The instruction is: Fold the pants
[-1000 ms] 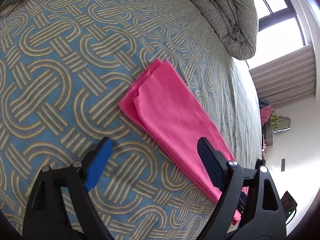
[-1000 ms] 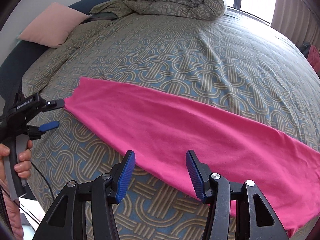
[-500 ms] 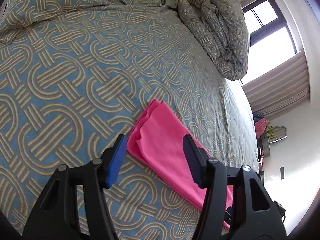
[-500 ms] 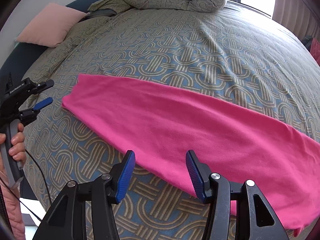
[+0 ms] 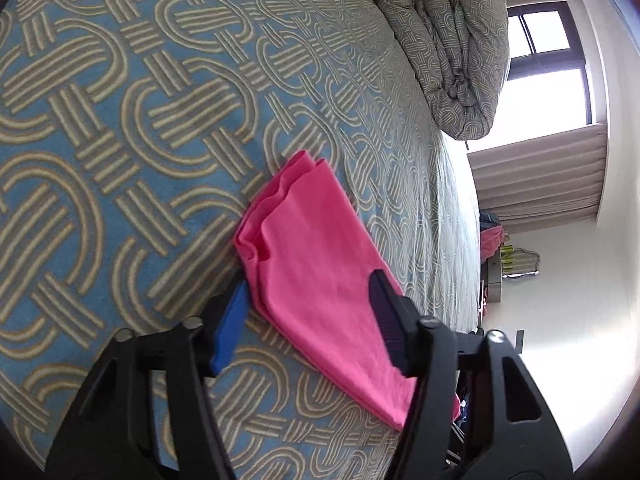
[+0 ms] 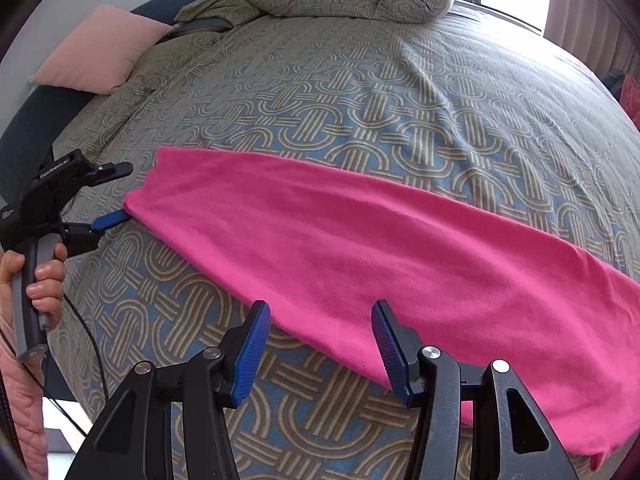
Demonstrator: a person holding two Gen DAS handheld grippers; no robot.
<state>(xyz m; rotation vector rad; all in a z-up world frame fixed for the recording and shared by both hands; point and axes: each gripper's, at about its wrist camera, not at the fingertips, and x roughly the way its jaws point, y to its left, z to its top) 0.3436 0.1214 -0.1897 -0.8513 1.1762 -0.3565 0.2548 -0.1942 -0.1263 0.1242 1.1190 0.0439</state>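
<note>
The pink pants [image 6: 360, 248] lie on the bed [image 6: 360, 92] as one long strip, leg already laid over leg; the crosswise folds are, I judge, still to do. My left hand-held gripper [image 5: 308, 312] is closing around the layered hem end, cloth between its fingers but not yet pinched. My right hand-held gripper [image 6: 316, 344] hovers spread over the near edge, holding nothing.
</note>
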